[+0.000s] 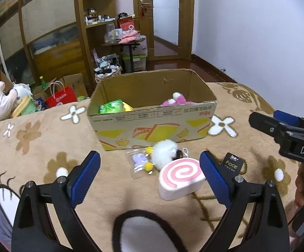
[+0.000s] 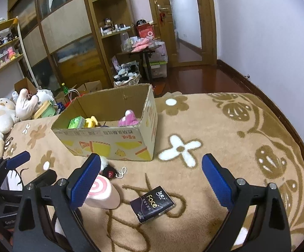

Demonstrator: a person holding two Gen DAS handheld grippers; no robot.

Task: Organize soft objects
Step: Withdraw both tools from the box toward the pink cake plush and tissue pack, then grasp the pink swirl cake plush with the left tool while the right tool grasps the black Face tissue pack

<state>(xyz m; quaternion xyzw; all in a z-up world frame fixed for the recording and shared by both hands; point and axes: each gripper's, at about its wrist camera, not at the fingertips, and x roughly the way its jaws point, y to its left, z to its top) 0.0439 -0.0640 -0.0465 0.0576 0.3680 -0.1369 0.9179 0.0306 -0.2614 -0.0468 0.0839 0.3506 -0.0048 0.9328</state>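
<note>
An open cardboard box (image 1: 152,124) (image 2: 110,138) stands on the tan flowered blanket and holds a green item (image 1: 110,106), a yellow item (image 2: 92,121) and a pink plush (image 1: 178,100) (image 2: 129,118). In front of it lie a pink swirl roll squishy (image 1: 180,178) (image 2: 102,193), a white fluffy keychain (image 1: 164,152), a small clear bag with a purple charm (image 1: 139,161), and a dark "Face" tissue pack (image 1: 231,163) (image 2: 153,203). My left gripper (image 1: 150,172) is open and empty above these. My right gripper (image 2: 151,174) is open and empty over the tissue pack.
Plush toys (image 2: 3,115) pile at the blanket's left edge. Beyond the bed are boxes, a red bag (image 1: 61,98), wooden shelves (image 2: 110,21), a small cluttered table (image 2: 143,48) and a doorway. The blanket's right edge borders a white wall.
</note>
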